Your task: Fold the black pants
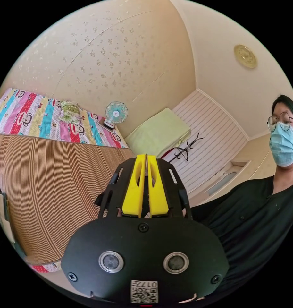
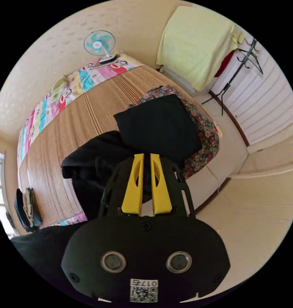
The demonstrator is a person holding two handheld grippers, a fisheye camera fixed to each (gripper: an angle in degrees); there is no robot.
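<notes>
Yellow jaws of my left gripper (image 1: 146,156) stand pressed together with nothing between them, pointing past the striped bed mat (image 1: 56,179) toward a yellow-green cloth (image 1: 157,132) draped over something by the wall. Beyond the jaws and off to one side, a patterned sheet (image 1: 31,117) borders the mat, with a small fan (image 1: 116,113) standing at its end. On the other side of the jaws, a person in a black top (image 1: 258,215) faces the left gripper view. My right gripper (image 2: 146,156) shows its jaws nearly closed, a narrow slit between the tips, gripping nothing. Just beyond and partly behind those tips lie the black pants (image 2: 92,160) in a loose heap on the mat. Further ahead, touching the heap, a folded black garment (image 2: 159,125) rests on a floral cloth (image 2: 204,138) at the bed's edge.
</notes>
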